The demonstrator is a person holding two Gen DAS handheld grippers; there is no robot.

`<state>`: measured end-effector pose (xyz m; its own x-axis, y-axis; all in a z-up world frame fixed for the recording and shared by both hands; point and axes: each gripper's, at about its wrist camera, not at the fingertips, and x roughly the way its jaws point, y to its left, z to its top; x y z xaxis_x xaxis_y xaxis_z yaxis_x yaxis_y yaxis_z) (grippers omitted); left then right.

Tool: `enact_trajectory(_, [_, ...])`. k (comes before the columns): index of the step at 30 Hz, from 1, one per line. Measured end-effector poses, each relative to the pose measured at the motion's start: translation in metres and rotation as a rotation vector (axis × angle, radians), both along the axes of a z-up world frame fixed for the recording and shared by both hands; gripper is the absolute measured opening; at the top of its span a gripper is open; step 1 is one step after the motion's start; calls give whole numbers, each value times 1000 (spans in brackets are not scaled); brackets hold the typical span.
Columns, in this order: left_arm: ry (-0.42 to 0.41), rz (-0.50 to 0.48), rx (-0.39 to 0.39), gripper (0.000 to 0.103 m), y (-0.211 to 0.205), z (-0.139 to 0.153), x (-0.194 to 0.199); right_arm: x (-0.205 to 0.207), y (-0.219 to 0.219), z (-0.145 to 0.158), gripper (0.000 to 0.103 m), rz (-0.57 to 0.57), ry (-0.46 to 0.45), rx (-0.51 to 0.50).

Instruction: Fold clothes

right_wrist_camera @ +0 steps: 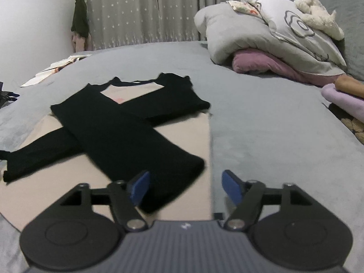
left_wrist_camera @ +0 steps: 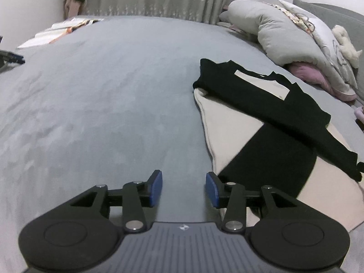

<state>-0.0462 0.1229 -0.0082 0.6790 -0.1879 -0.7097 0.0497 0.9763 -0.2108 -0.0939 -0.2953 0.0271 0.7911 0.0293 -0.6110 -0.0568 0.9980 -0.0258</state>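
Two pairs of blue-padded fingers stand spread wide with nothing between them, each hovering low over the grey bed (left_wrist_camera: 102,104). Nearest the right gripper (right_wrist_camera: 186,187) lies the garment (right_wrist_camera: 182,145), a beige-bodied top with black sleeves. Its straight side edge runs from just ahead of the gap between the fingers directly away, so the long axis of the body points forward from that hand. One black sleeve (right_wrist_camera: 127,136) ends right at the right gripper's left finger and slants away toward the neckline; the other sleeve (right_wrist_camera: 43,154) crosses beneath it and runs off to the left.

From the left gripper (left_wrist_camera: 184,187) the same top lies ahead and to the right. Its near beige edge passes just beside the right-hand finger, and a black sleeve reaches close behind that finger, though whether they touch is hard to tell.

With both sleeves laid crossed over the chest, the top looks part-folded. The right hand sits nearer its hem end and side edge, and the left would have to shift right to reach the cloth.

Farther off, beyond the neckline, a heap of pillows and quilts (right_wrist_camera: 261,34) rests ahead to the right, and a curtain (right_wrist_camera: 141,11) hangs behind the bed.
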Motion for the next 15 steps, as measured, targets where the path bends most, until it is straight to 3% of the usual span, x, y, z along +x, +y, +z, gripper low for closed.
enact_trajectory(2, [15, -13, -22, 42, 2, 2, -4, -3, -2, 4, 80, 4, -1, -5])
enact_trajectory(6, [98, -84, -116, 40, 11, 5, -14, -12, -30, 1, 79, -32, 92, 107])
enact_trajectory(10, [191, -146, -187, 35, 16, 5, -19, -21, -57, -2, 66, -69, 186, 220])
enact_trajectory(15, [240, -186, -226, 34, 13, 3, -19, -32, -73, -5, 55, -60, 259, 319])
